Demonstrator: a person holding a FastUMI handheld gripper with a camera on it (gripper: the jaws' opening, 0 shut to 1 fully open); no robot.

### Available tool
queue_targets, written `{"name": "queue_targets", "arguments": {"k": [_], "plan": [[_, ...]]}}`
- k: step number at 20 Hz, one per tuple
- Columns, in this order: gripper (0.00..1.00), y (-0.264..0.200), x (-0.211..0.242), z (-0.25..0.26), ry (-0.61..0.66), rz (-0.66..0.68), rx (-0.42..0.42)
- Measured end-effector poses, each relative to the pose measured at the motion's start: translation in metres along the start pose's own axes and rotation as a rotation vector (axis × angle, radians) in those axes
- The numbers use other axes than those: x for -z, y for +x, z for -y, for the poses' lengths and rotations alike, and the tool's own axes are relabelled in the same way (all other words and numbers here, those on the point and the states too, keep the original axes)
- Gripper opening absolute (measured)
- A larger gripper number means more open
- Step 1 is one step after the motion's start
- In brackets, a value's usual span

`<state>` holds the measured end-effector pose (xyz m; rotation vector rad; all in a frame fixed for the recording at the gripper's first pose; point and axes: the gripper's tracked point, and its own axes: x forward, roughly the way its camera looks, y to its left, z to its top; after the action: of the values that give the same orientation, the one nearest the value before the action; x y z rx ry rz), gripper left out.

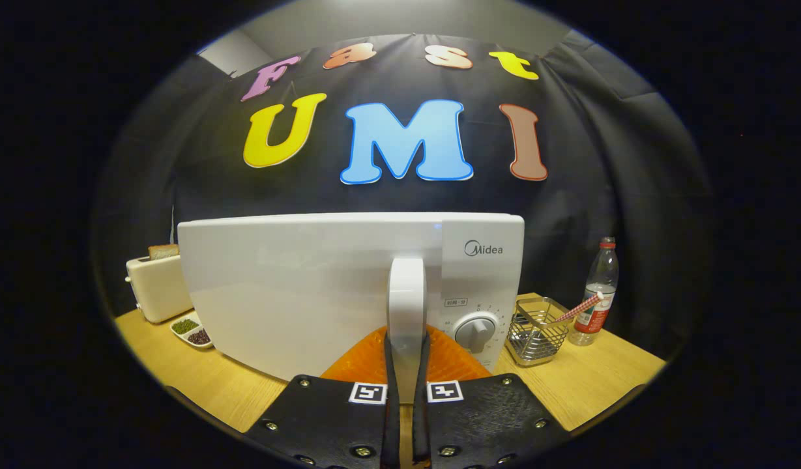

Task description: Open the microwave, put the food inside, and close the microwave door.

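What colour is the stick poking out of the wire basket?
Red-and-white checked, seen in the gripper view: the stick leans out of the wire basket.

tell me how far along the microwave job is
Early. The tool is shut on the door handle, one finger on each side, and the microwave door looks closed, or barely cracked. So opening is in hand. No food can be seen inside yet; loading it and closing the door remain.

Tongs (pixel 407 365): 2 square coded markers, screws dotting finger plates.
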<state>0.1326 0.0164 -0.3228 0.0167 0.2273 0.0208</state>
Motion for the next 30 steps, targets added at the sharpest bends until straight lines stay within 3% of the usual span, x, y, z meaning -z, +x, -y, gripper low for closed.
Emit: {"name": "queue_targets", "arguments": {"k": [5, 15, 22, 26, 30], "plan": [[0.08, -0.061, 0.005, -0.023, -0.005, -0.071, -0.096], [0.08, -0.185, 0.012, -0.132, -0.007, -0.058, -0.408], [0.07, -0.227, 0.012, -0.213, -0.03, 0.029, -0.397], [0.07, -0.236, 0.016, -0.238, -0.01, 0.055, -0.278], [0.07, -0.247, 0.019, -0.281, -0.042, 0.066, -0.259]]}}
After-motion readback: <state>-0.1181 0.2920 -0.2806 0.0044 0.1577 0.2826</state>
